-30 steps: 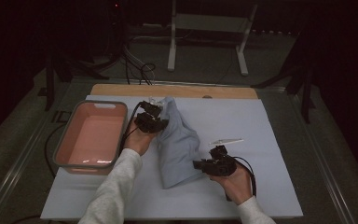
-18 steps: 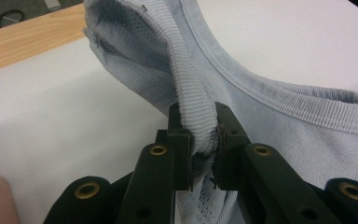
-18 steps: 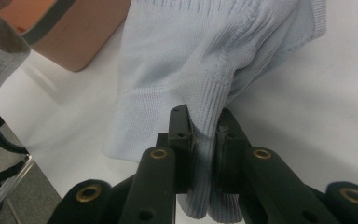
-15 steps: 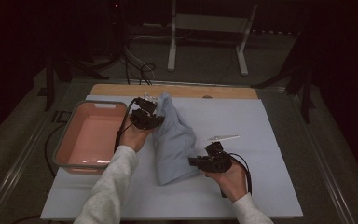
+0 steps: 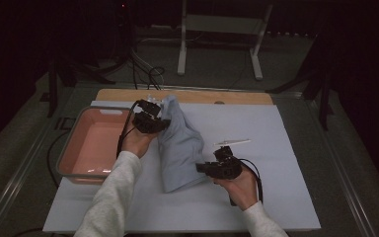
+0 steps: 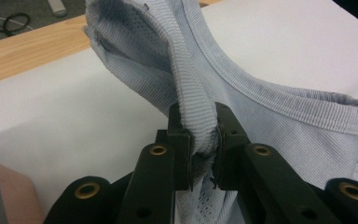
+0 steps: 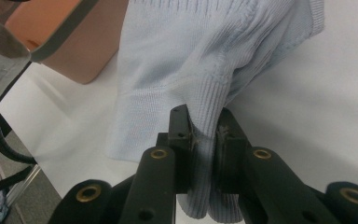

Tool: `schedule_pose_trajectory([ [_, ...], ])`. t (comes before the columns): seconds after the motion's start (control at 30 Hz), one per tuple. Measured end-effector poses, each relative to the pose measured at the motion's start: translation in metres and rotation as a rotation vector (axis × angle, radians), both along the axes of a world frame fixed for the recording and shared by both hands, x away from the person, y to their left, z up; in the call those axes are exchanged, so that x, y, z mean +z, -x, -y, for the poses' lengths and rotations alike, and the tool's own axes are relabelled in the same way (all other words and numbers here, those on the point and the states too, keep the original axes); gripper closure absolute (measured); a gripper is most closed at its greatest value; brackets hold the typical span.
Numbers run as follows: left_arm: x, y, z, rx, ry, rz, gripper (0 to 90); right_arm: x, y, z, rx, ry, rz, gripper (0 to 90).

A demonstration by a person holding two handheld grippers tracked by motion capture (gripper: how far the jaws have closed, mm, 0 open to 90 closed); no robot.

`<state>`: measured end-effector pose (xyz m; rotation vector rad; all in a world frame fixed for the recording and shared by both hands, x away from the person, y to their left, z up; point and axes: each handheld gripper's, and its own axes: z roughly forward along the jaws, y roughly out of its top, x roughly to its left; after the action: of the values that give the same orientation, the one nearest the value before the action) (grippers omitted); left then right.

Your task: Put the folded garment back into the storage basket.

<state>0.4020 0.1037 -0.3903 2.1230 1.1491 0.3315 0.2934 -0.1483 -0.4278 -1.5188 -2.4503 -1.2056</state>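
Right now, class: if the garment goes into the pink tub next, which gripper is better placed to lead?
Probably the left gripper: it is clamped on the garment beside the pink tub; the right gripper holds the far hem.

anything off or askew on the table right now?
Nothing damaged or spilled. The light blue garment lies bunched and slanted on the white mat, pinched at both ends by the left claw and right claw. The pink tray sits straight.
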Motion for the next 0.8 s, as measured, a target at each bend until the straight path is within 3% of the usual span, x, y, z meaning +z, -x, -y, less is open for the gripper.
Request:
schedule_pose_trajectory([
  [0.47,0.01,-0.006,-0.013,0.019,0.04,0.009,81.0,0.009,-0.009,-0.013,0.005,-0.041,-0.006,79.8],
  [0.8,0.018,-0.01,-0.021,0.027,0.037,0.014,80.9,0.015,-0.014,-0.024,0.015,-0.059,-0.008,79.8],
])
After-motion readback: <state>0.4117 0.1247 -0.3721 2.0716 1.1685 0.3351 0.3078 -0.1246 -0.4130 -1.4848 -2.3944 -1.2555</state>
